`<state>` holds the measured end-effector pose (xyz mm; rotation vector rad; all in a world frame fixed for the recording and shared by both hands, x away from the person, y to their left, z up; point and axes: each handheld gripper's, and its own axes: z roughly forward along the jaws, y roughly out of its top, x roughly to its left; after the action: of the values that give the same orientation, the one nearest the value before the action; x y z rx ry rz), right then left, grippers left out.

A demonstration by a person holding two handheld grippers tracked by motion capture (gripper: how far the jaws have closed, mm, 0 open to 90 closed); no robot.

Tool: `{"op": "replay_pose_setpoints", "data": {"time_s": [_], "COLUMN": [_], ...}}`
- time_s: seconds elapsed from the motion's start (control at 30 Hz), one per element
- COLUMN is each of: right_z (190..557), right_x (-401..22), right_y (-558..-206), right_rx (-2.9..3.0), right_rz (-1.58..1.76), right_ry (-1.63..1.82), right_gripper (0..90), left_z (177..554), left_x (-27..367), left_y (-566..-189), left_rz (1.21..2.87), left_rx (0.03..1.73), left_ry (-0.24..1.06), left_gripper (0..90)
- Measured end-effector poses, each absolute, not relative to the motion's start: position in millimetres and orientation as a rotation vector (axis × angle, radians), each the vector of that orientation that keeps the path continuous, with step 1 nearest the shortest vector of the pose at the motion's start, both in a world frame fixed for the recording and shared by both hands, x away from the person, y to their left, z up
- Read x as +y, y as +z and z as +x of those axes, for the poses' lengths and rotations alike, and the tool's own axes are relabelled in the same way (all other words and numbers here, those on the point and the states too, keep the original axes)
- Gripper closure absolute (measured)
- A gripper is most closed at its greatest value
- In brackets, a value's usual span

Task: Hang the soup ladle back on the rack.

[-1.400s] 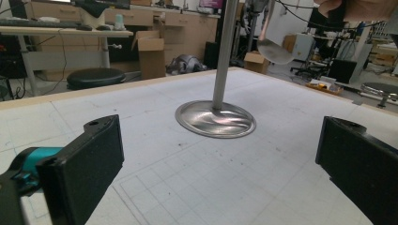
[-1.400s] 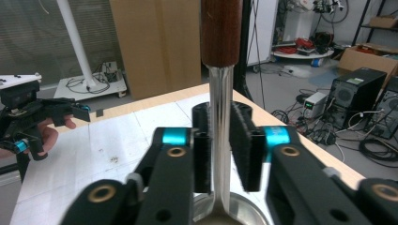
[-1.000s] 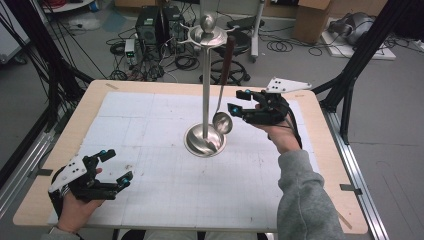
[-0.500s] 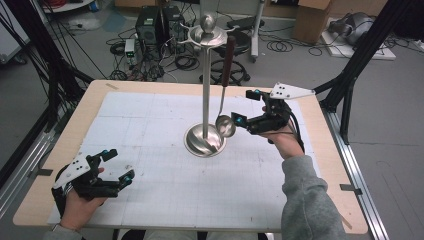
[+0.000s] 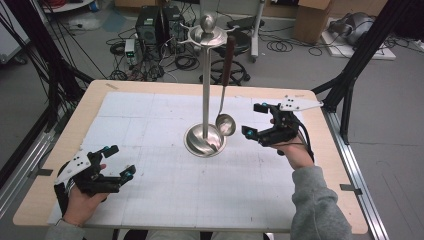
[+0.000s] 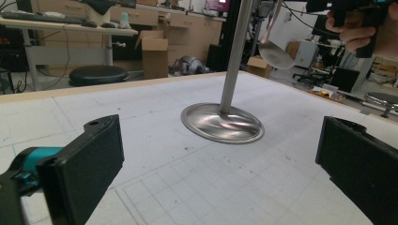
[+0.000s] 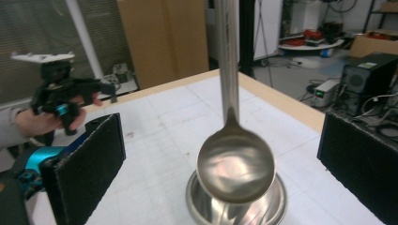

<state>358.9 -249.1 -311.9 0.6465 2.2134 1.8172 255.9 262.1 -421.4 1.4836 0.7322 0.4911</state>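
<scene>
Even indoor light, soft shadows, glare on steel, slight blur

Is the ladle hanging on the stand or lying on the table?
Hanging: the ladle dangles from the stand, bowl above the base.

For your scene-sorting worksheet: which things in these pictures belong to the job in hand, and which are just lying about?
In the job:
ladle, hanging on the stand
steel stand
right gripper, open beside the ladle

Lying about:
left gripper, open, idle
cardboard box
black stool
computer tower
</scene>
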Motion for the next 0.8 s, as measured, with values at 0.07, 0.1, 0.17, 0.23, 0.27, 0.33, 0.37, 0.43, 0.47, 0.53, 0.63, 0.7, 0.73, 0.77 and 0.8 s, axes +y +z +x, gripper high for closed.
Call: {"op": "replay_pose_setpoints", "data": {"time_s": [0.07, 0.1, 0.17, 0.23, 0.27, 0.33, 0.37, 0.43, 0.47, 0.53, 0.63, 0.7, 0.73, 0.77, 0.8], "right_z": [357.2, 355.6, 353.8, 352.1, 350.7, 347.5, 345.6, 342.6, 339.9, 334.0, 328.1, 323.4, 322.0, 321.4, 320.8], "right_x": [-251.1, -251.8, -252.7, -253.5, -253.6, -253.9, -254.2, -254.0, -253.9, -254.8, -258.9, -264.6, -268.0, -272.7, -276.5], "right_y": [-316.8, -319.0, -323.1, -327.9, -330.2, -335.6, -337.9, -341.5, -343.4, -347.3, -352.6, -358.0, -361.1, -364.5, -367.3], "right_rx": [2.225, 2.231, 2.231, 2.227, 2.233, 2.234, 2.231, 2.226, 2.225, 2.204, 2.166, 2.128, 2.111, 2.090, 2.071], "right_rz": [0.630, 0.635, 0.632, 0.630, 0.636, 0.637, 0.640, 0.632, 0.632, 0.624, 0.619, 0.645, 0.672, 0.698, 0.721], "right_ry": [1.829, 1.827, 1.833, 1.830, 1.822, 1.807, 1.801, 1.775, 1.770, 1.763, 1.747, 1.747, 1.767, 1.789, 1.791], "right_gripper": [0.0, 0.0, 0.0, 0.0, 0.0, 0.0, 0.0, 0.0, 0.0, 0.0, 0.0, 0.0, 0.0, 0.0, 0.0], "left_z": [258.4, 259.2, 259.5, 260.2, 260.2, 260.5, 260.4, 260.4, 260.3, 259.8, 259.9, 260.9, 261.4, 261.6, 261.8], "left_x": [261.1, 261.2, 260.1, 260.3, 260.1, 259.9, 259.5, 258.8, 258.5, 257.3, 255.5, 254.5, 254.3, 254.3, 254.2], "left_y": [-422.0, -422.1, -422.2, -421.6, -421.4, -421.1, -421.0, -420.6, -420.2, -419.4, -418.7, -419.2, -419.3, -419.4, -419.5], "left_rz": [1.488, 1.495, 1.487, 1.487, 1.482, 1.481, 1.477, 1.478, 1.477, 1.464, 1.462, 1.464, 1.467, 1.467, 1.466], "left_rx": [0.733, 0.729, 0.735, 0.728, 0.727, 0.724, 0.724, 0.718, 0.711, 0.688, 0.672, 0.671, 0.672, 0.671, 0.671], "left_ry": [0.488, 0.491, 0.487, 0.493, 0.495, 0.497, 0.496, 0.496, 0.490, 0.481, 0.479, 0.483, 0.484, 0.482, 0.485], "left_gripper": [1.8, 1.8, 1.8, 1.8, 1.8, 1.8, 1.8, 1.8, 1.8, 1.8, 1.8, 1.8, 1.8, 1.8, 1.8]}}
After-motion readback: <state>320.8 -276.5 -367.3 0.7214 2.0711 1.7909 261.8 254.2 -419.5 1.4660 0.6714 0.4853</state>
